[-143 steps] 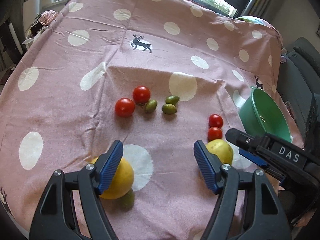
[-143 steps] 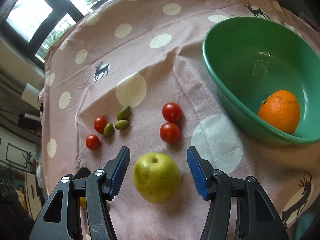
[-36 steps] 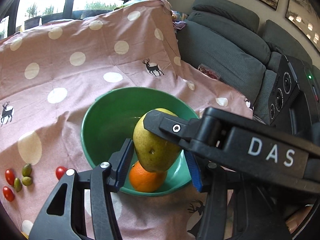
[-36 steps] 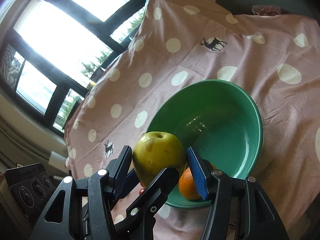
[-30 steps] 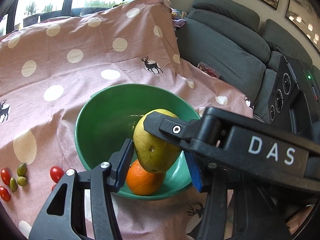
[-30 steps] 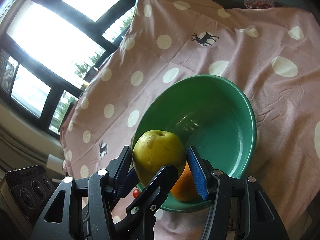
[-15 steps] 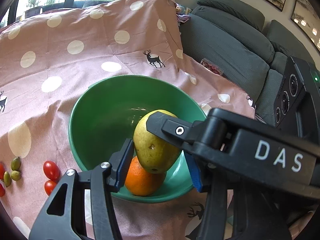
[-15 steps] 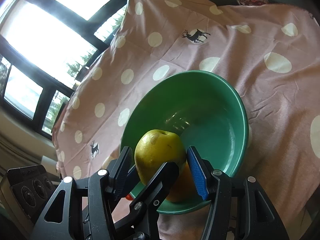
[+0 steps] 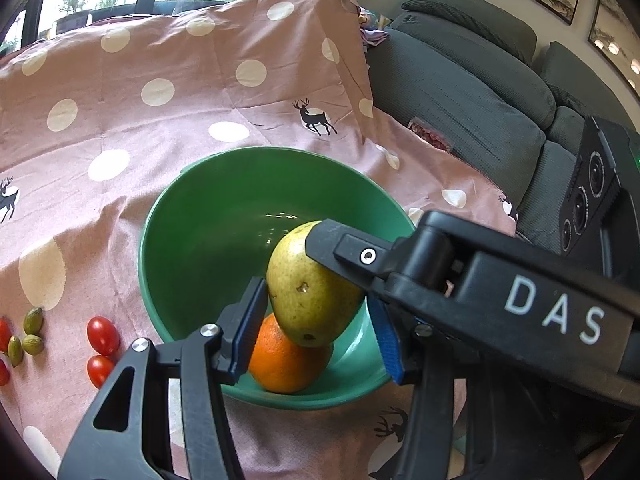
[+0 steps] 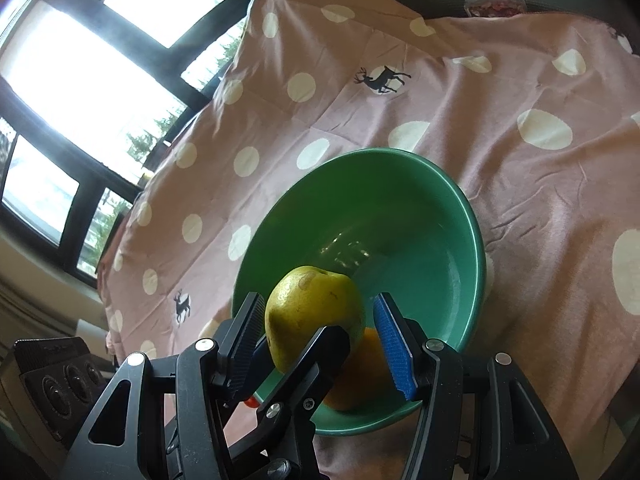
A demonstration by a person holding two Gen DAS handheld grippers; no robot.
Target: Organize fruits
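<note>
Both grippers (image 9: 316,328) (image 10: 320,336) crossed, jaws parted

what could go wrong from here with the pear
1. The pear hangs right over the orange in the bowl; released here, it may land on it, bruise or roll.
2. The left gripper and right gripper cross at the pear, so they may knock together.

The pear (image 9: 312,296) and fingers (image 10: 390,346) hide most of the orange (image 9: 280,364).
</note>
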